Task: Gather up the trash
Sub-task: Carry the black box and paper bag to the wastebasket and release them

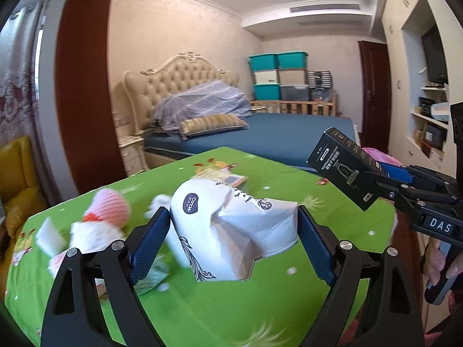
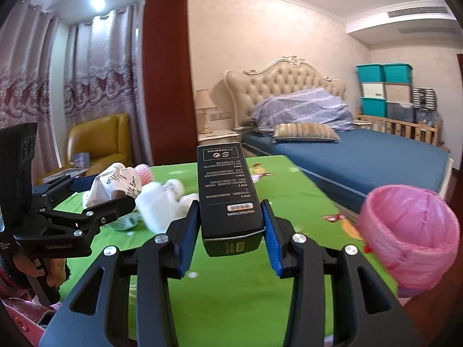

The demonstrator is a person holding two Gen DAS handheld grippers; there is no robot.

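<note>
Over the green table [image 1: 202, 303], the left gripper [image 1: 233, 231] clamps crumpled white paper [image 1: 231, 225] while the right gripper [image 2: 231, 228] grips a black box [image 2: 228, 190].

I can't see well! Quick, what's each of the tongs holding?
Left tongs: closed on the crumpled white paper bag.
Right tongs: closed on the black box.

A home bedroom: tufted-headboard bed [image 2: 332, 133], curtains [image 2: 52, 81], yellow armchair [image 2: 98, 138]
</note>
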